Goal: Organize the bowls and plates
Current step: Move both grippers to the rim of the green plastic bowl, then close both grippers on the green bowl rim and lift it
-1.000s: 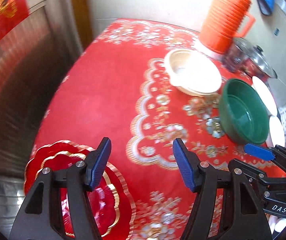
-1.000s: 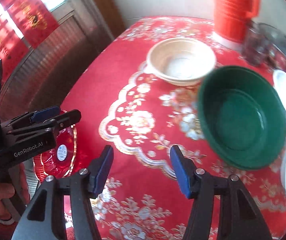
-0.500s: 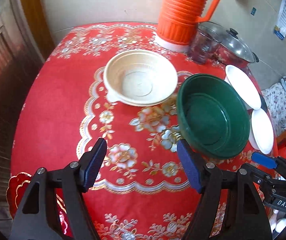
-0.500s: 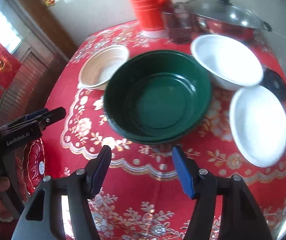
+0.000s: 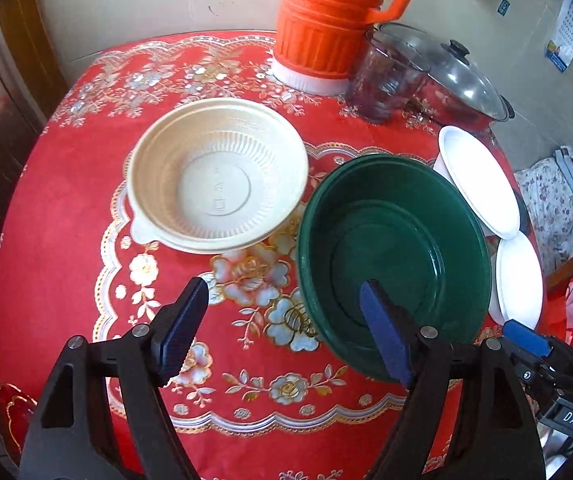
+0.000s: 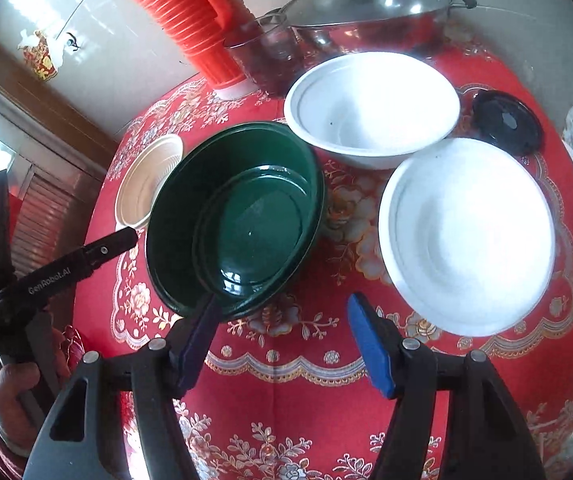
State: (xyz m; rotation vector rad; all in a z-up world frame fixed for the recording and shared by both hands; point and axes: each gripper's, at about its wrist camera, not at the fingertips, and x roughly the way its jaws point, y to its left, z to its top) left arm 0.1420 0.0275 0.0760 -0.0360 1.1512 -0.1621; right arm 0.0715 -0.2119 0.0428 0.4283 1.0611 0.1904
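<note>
A cream plastic bowl [image 5: 218, 176] sits on the red tablecloth, left of a dark green bowl [image 5: 394, 260]. In the right wrist view the green bowl [image 6: 238, 220] is centre left, a white bowl [image 6: 372, 104] behind it and a white plate [image 6: 466, 236] to its right. My left gripper [image 5: 284, 322] is open and empty above the near rim of the green bowl. My right gripper [image 6: 282, 332] is open and empty; its left finger is at the green bowl's near rim.
An orange thermos [image 5: 326, 20], a glass cup [image 5: 386, 76] and a lidded steel pot [image 5: 454, 80] stand at the back. A black lid [image 6: 506, 120] lies at the far right. A red ornamental plate [image 5: 10, 416] pokes out at the table's near left edge.
Both grippers have swung right and moved closer to the bowls. The cream and green bowls loom larger. The right view now centres on the green bowl and white dishes.
</note>
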